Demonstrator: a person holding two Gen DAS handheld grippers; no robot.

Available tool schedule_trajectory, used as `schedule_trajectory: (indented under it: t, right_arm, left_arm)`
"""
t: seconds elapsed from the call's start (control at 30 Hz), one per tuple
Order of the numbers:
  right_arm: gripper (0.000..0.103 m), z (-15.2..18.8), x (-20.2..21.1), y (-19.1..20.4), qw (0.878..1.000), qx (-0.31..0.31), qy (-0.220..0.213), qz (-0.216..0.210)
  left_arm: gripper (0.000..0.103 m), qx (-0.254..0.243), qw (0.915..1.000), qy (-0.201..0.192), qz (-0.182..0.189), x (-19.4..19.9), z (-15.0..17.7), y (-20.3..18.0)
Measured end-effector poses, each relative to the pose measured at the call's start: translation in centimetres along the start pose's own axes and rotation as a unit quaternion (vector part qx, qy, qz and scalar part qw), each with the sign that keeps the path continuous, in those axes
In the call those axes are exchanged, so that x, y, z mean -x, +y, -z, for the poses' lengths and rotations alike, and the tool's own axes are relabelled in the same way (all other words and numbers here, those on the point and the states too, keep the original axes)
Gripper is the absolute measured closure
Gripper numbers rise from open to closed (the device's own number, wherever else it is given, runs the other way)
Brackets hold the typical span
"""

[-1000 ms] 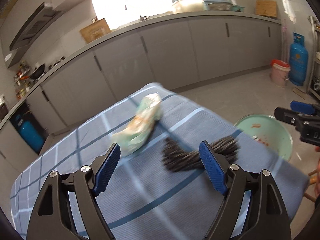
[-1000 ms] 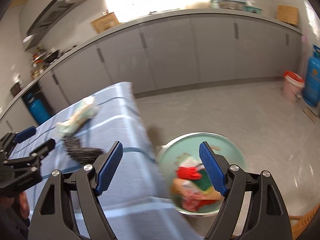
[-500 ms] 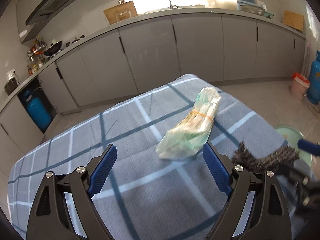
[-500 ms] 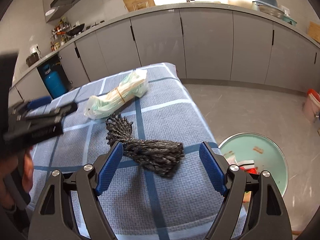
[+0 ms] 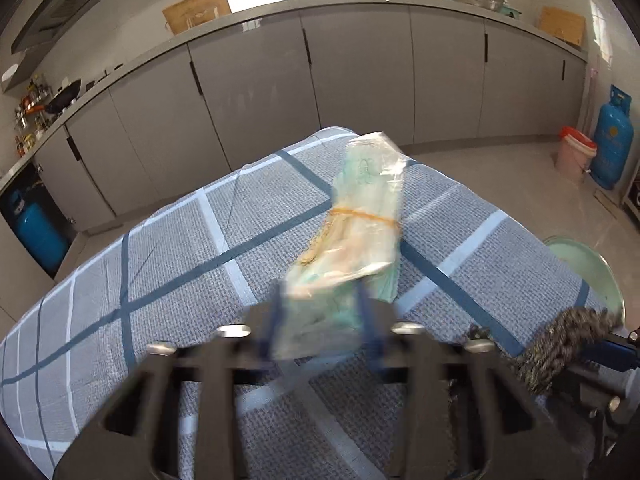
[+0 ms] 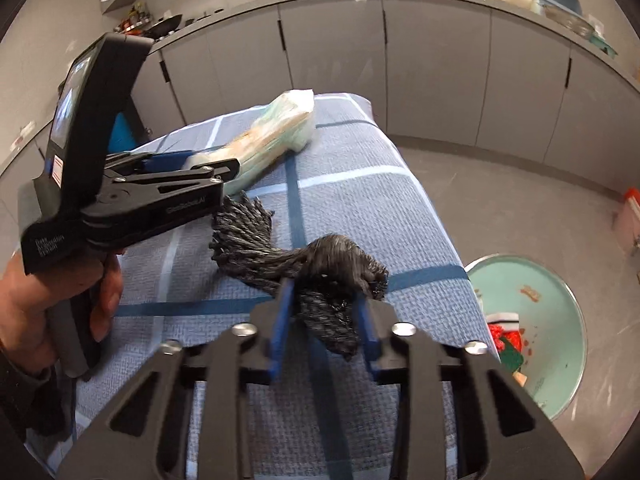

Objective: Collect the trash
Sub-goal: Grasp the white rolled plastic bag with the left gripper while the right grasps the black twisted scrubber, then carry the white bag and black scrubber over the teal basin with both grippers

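Left gripper (image 5: 320, 320) closing on near end of bag (image 5: 360, 232), blue pads seemingly pressing its sides, though blurred; bag lying on checked cloth (image 5: 160, 272), far end pointing toward 12 o'clock. Right gripper (image 6: 326, 312) closing on dark rope bundle (image 6: 288, 256), pads squeezing its knotted end; loose strands fanning toward 10 o'clock. Bundle just beside bag, at its 4 o'clock in left view. Green bin (image 6: 560, 304) on floor at 3 o'clock, off cloth edge, scraps inside

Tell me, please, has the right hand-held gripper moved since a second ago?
Yes. The right hand-held gripper has swung from over the green basin on the floor to the checked cloth, and is closing on the dark rope bundle.
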State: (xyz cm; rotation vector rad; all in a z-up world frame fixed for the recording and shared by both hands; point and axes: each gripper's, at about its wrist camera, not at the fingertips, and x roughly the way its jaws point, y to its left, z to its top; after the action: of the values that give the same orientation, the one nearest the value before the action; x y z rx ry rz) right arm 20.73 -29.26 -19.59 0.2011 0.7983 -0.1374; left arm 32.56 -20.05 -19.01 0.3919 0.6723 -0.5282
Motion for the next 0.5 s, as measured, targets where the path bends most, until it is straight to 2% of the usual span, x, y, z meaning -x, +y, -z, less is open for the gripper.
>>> schedule_trajectory:
  t: [0.07,0.1,0.5]
  right_arm:
    - [0.09,0.0,0.0,0.6,1.0,0.008,0.002,-0.003]
    - [0.091,-0.1,-0.1,0.8,1.0,0.009,0.003,-0.004]
    - [0.094,0.2,2.7,1.4,1.0,-0.002,-0.02,-0.024]
  left_arm:
    - [0.08,0.002,0.9999,0.002,0.013,0.3,0.0,0.1]
    - [0.091,0.001,0.9999,0.002,0.013,0.4,0.0,0.0]
    - [0.094,0.005,0.9997,-0.021,0.009,5.9,1.6,0.6]
